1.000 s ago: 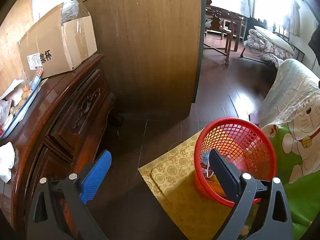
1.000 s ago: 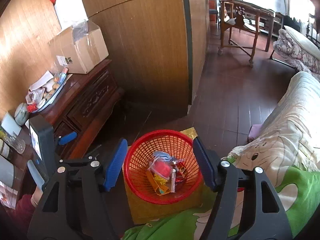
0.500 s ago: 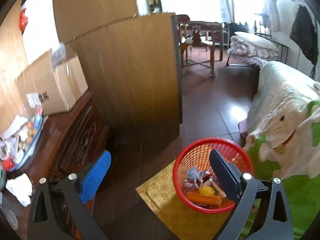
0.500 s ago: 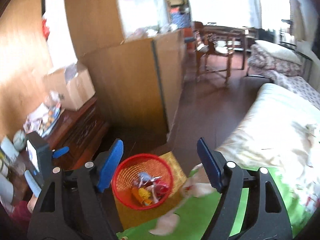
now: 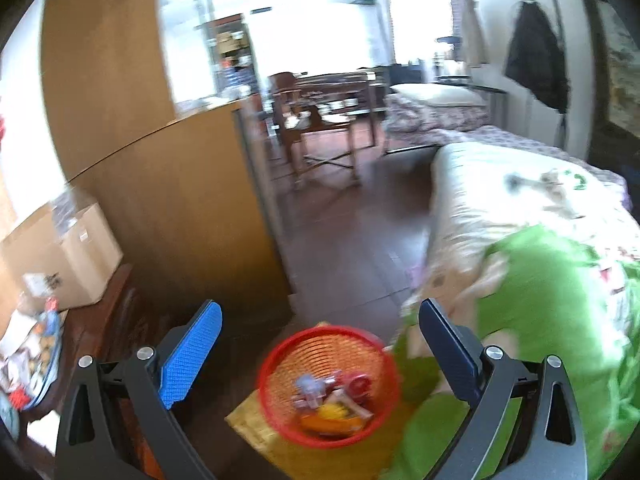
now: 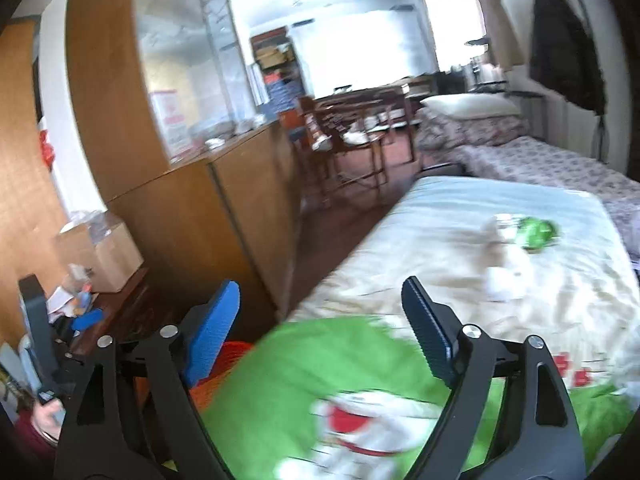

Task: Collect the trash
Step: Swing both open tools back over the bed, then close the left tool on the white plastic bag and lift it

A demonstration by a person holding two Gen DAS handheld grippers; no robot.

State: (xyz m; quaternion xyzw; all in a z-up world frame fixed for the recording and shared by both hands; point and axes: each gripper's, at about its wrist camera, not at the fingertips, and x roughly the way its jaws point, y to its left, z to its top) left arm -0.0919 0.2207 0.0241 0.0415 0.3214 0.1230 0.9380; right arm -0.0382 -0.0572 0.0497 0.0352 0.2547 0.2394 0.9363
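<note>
Both views lifted off red basket point(image 5: 328, 386) | grippers released, empty | green quilt point(image 6: 320, 380) covers basket's edge

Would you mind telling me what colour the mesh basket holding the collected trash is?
The basket is red, seen best in the left wrist view.

Round red plastic mesh basket point(image 5: 328, 364): glossy openwork lattice. Beneath it, square yellow patterned cloth point(image 5: 260, 428), woven look. Near right, bright green printed blanket point(image 6: 320, 364), soft matt fabric; beyond it cream bed sheet point(image 6: 460, 248), matt, creased. Far left, tall tan wood-grain partition point(image 5: 180, 208), smooth laminate. Brown cardboard box point(image 5: 76, 256), matt paper. Dark carved wooden sideboard point(image 5: 116, 312), polished. Dark plank floor point(image 5: 348, 236), glossy. Blue gripper pads point(image 5: 192, 354), ribbed.
</note>
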